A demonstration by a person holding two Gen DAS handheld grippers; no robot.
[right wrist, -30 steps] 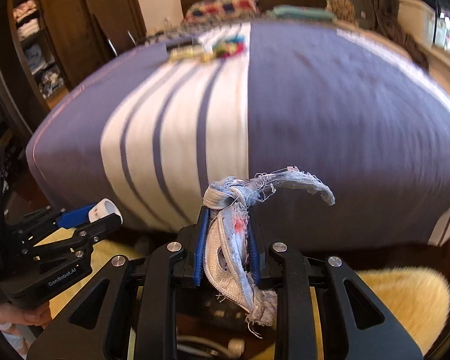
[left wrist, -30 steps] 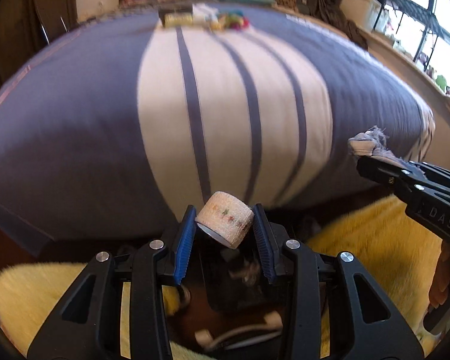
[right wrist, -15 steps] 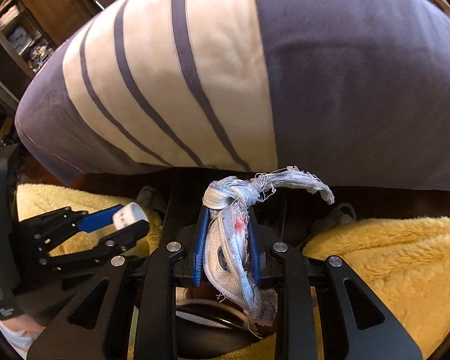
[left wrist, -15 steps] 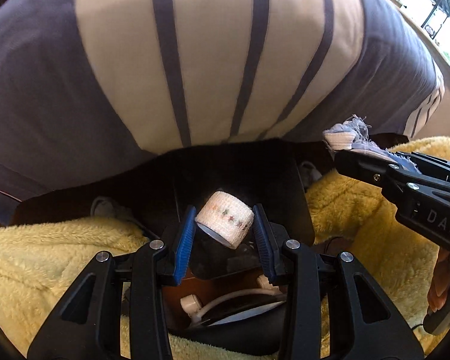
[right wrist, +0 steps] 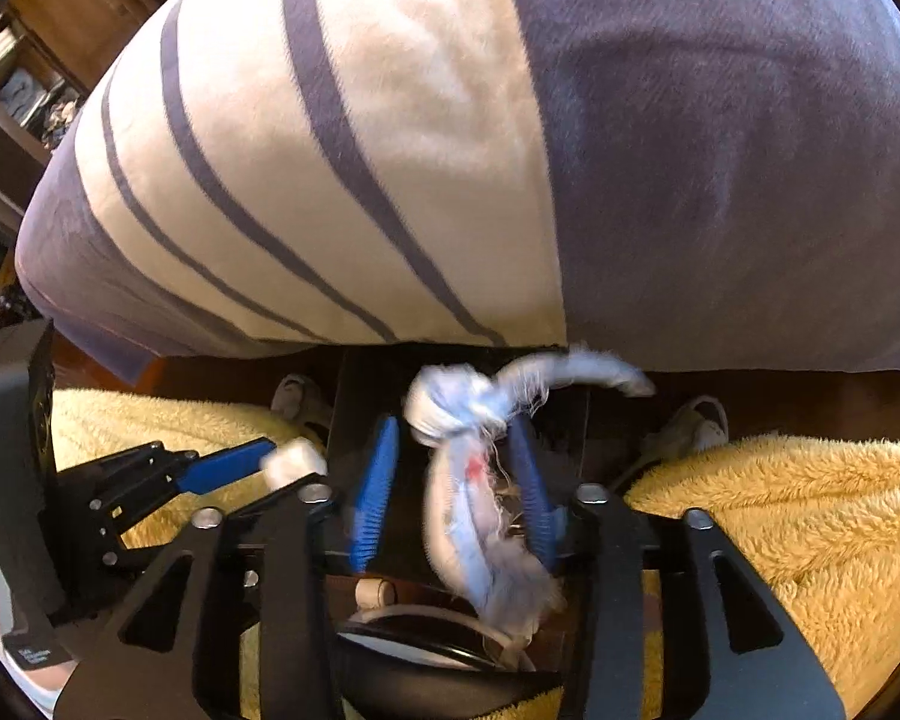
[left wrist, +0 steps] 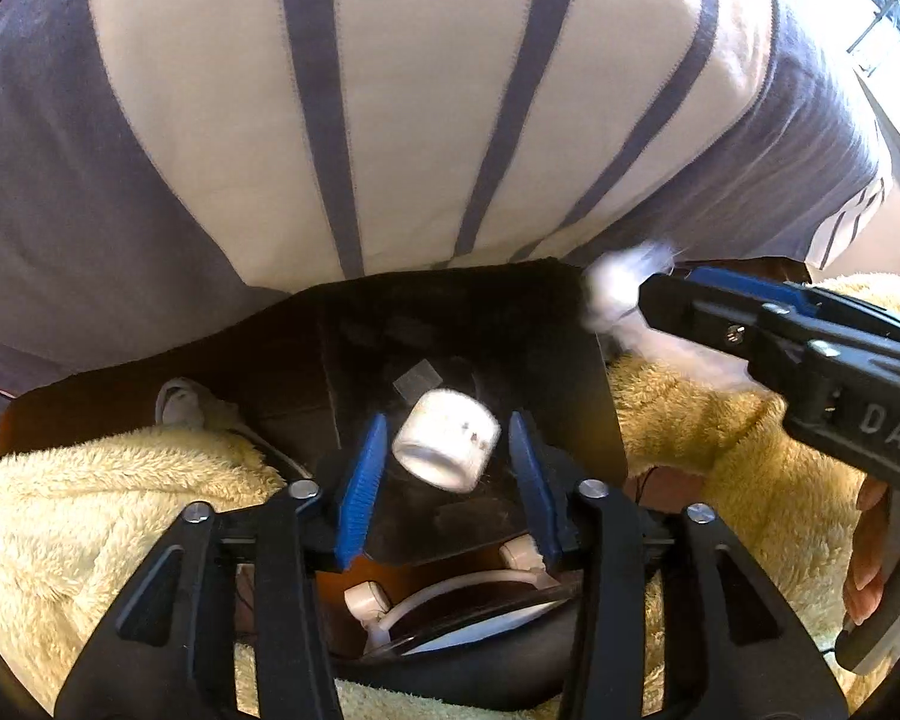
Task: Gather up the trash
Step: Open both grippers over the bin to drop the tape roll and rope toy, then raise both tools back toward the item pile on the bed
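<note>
Both jaws have just been opening: left gripper [left wrist: 447, 468] lets go the roll [left wrist: 447, 447], right gripper [right wrist: 450, 480] the rag [right wrist: 468, 480]. Bin [left wrist: 450, 324] at 12 o'clock below; hold over its mouth until both drop clear.

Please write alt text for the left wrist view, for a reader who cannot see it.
The left tongs stand open, their jaws having just opened, with a white roll loose between the blue pads above a dark bin. Yellow fleece lies on both sides, a striped bedspread behind, and the right tongs enter beside a frayed rag.
</note>
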